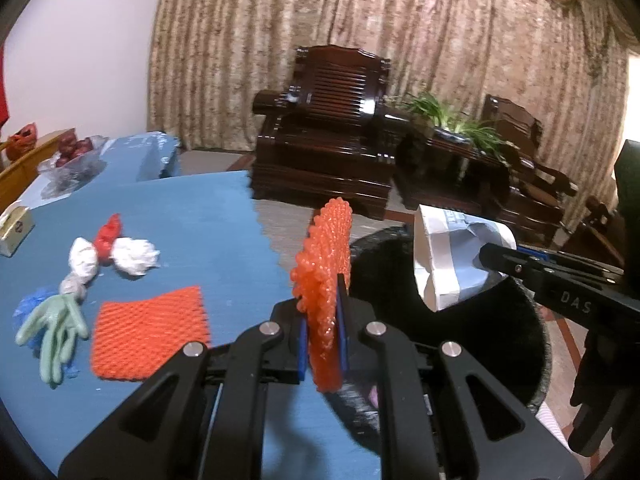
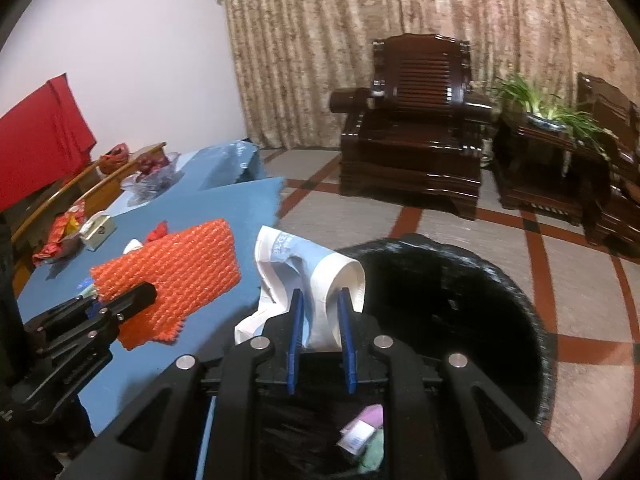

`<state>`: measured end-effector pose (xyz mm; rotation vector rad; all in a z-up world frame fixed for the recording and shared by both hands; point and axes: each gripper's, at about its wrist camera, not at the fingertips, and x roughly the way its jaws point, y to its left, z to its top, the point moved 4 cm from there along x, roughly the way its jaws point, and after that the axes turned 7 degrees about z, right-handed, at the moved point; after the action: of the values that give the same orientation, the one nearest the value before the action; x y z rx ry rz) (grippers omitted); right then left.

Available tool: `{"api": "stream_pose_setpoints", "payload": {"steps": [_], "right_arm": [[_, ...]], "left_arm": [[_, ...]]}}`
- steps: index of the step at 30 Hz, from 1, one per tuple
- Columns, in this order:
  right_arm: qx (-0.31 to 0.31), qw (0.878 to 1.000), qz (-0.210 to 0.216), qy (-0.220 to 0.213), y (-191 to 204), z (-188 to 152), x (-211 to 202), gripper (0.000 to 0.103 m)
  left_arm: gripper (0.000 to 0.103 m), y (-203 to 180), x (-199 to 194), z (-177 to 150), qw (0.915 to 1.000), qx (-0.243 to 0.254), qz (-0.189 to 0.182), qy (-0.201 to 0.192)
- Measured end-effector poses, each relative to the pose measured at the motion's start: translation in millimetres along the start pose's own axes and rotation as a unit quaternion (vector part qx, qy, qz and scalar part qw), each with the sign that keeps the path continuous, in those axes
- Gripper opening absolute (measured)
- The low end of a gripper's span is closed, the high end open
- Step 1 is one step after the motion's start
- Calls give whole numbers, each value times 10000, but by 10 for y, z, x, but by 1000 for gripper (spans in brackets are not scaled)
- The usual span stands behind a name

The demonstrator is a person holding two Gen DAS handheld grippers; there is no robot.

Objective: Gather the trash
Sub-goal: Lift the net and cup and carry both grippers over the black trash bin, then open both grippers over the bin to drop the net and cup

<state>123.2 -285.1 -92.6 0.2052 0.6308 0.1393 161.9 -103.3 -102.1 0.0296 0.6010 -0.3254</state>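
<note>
My left gripper [image 1: 322, 312] is shut on an orange foam net [image 1: 326, 276] and holds it upright at the table's edge beside the black bin [image 1: 516, 344]. It also shows in the right wrist view [image 2: 176, 276]. My right gripper [image 2: 320, 308] is shut on a white and blue paper wrapper [image 2: 316, 276], held over the bin's near rim [image 2: 532, 320]. The wrapper also shows in the left wrist view [image 1: 444, 256]. On the blue table [image 1: 208, 224] lie a second orange net [image 1: 150, 332], a green glove [image 1: 54, 328], crumpled white paper [image 1: 136, 256] and a red scrap [image 1: 107, 238].
The bin holds some trash [image 2: 362, 436]. A glass bowl of red fruit [image 1: 72, 160] and a small box [image 1: 14, 230] stand at the table's far left. Dark wooden armchairs [image 1: 328, 136] and a plant [image 1: 452, 120] stand across the tiled floor before a curtain.
</note>
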Motion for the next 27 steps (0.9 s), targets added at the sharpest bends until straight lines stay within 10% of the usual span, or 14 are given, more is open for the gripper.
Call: {"api": "stream_pose_setpoints", "payload": {"steps": [27], "right_arm": [[612, 9949, -738, 298, -815, -465, -195, 18]], "left_arm": [[11, -766, 494, -280, 9956, 554, -583, 486]]}}
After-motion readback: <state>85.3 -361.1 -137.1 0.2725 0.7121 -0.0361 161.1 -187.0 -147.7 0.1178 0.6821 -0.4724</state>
